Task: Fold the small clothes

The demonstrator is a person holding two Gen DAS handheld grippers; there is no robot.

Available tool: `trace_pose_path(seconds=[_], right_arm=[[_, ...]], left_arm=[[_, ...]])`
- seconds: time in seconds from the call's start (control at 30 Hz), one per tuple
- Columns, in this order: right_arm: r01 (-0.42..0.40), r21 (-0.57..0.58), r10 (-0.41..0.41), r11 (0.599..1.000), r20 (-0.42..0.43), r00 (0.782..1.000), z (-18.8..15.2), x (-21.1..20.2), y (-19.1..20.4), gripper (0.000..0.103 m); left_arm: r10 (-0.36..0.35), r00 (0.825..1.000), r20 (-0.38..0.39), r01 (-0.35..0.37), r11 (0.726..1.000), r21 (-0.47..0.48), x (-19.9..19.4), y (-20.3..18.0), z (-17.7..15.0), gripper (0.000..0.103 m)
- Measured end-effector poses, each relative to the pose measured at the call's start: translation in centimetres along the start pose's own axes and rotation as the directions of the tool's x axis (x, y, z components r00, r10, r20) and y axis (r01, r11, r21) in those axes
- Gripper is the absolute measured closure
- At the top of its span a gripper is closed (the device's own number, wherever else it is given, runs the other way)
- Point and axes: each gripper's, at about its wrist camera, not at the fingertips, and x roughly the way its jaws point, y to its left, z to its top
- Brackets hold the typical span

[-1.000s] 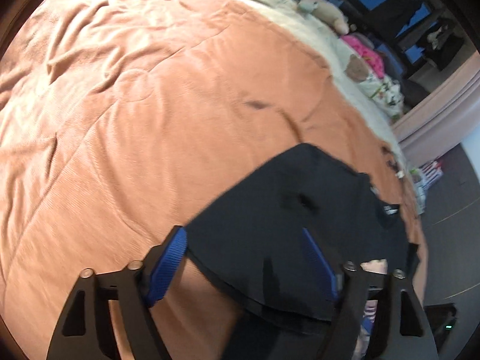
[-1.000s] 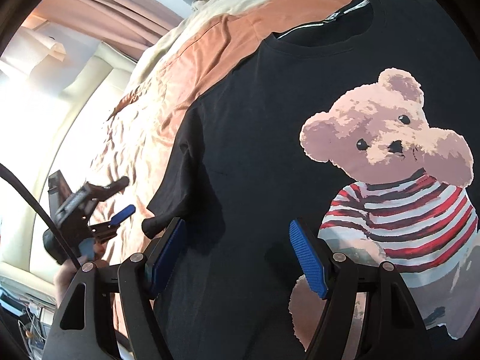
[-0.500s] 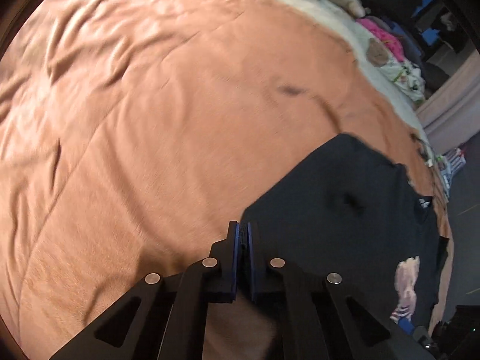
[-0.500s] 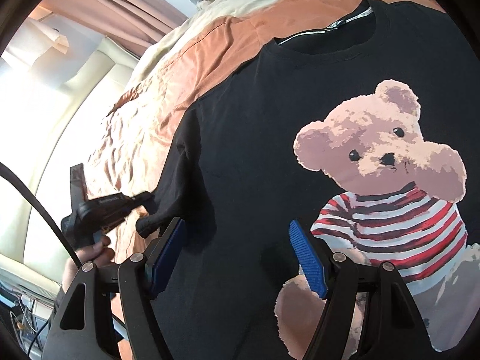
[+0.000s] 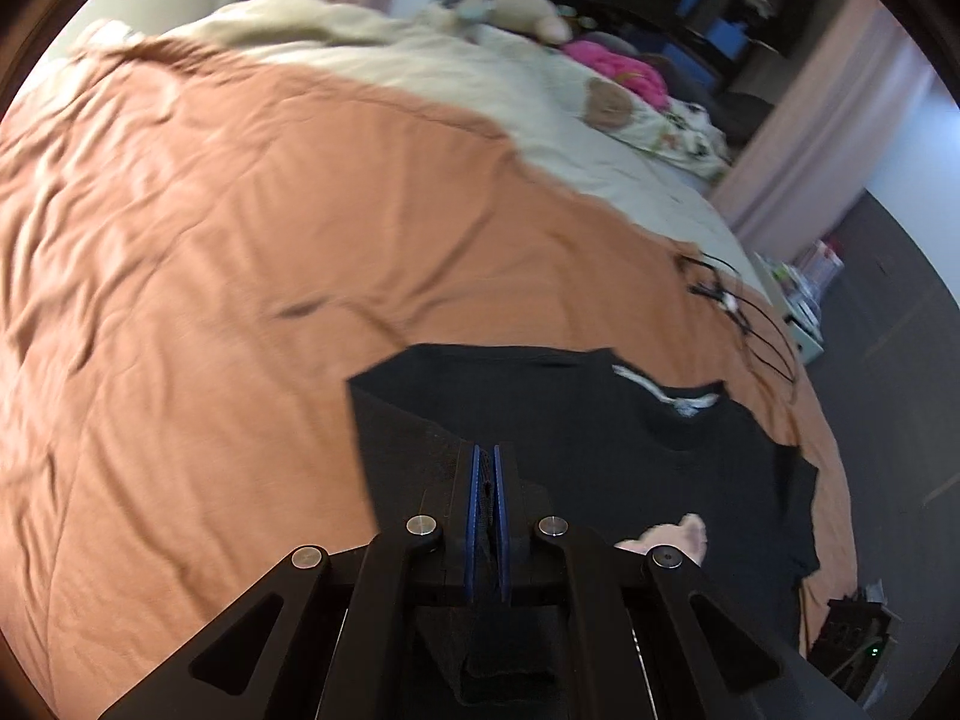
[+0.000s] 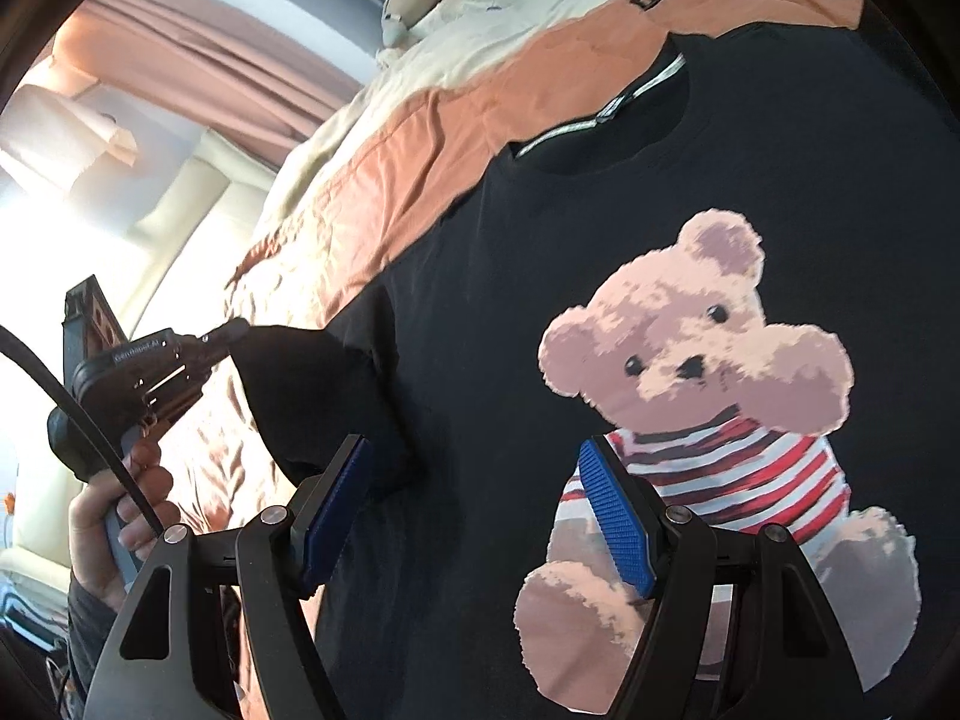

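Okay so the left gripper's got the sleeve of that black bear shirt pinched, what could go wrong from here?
1. The left gripper pinches only a small bit of the sleeve, so the fabric may slip out while being carried.
2. The right gripper is open and pins nothing, so pulling the sleeve could drag the whole black T-shirt across the orange blanket and leave the fold crooked.

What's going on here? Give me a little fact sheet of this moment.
Place: orange bedspread
Garment: black T-shirt, lying front up
Print: teddy bear in a striped top
Left tool: shut on the sleeve, lifting it off the bed
Right tool: open above the shirt, holding nothing
Fold: only begun
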Motion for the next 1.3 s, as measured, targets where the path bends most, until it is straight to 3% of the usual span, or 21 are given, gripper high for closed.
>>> trace_pose_path(seconds=[0.3,0.57,0.6,0.67,0.7,0.73,0.8,1.1,1.3], right_arm=[[-0.001,0.049,-0.001,0.999,0.033,0.999,1.1,-2.2,-2.9,0.033],[-0.002,0.084,-0.001,0.996,0.039,0.999,1.8,-3.4,-5.3,0.033],[-0.009,0.082,0.006,0.997,0.042,0.999,1.8,-3.4,-5.3,0.033],[-0.008,0.068,0.005,0.998,0.037,0.999,1.9,-3.3,-5.3,0.033],[-0.005,0.057,0.003,0.998,0.032,0.999,2.0,-3.2,-5.0,0.033],[-0.002,0.048,0.001,0.999,0.027,1.0,2.0,-3.0,-4.8,0.033],[0.007,0.031,-0.008,0.999,0.015,1.0,2.2,-2.5,-4.3,0.032],[0.006,-0.008,-0.007,1.0,-0.042,0.999,2.1,0.7,-2.1,0.029],[0.014,-0.023,-0.015,1.0,-0.069,0.997,2.0,3.0,-1.5,0.029]], left_arm=[[-0.051,0.998,-0.046,0.055,0.993,0.104,2.7,-7.2,-0.3,0.098],[-0.09,0.988,-0.126,0.105,0.987,0.121,6.0,-10.0,-1.4,0.097],[-0.084,0.986,-0.141,0.101,0.988,0.118,6.3,-10.0,-1.4,0.09],[-0.082,0.984,-0.156,0.099,0.989,0.11,6.5,-9.7,-1.4,0.063],[-0.085,0.985,-0.15,0.101,0.99,0.103,6.2,-9.5,-1.4,0.044],[-0.09,0.989,-0.12,0.103,0.99,0.101,5.4,-8.9,-1.4,0.033],[-0.073,0.994,-0.079,0.081,0.991,0.106,4.0,-7.8,-1.2,0.027],[0.035,0.997,-0.064,-0.031,0.997,0.069,1.0,-1.1,-1.9,0.026],[0.09,0.991,-0.094,-0.084,0.994,0.069,0.3,2.6,-3.3,0.026]])
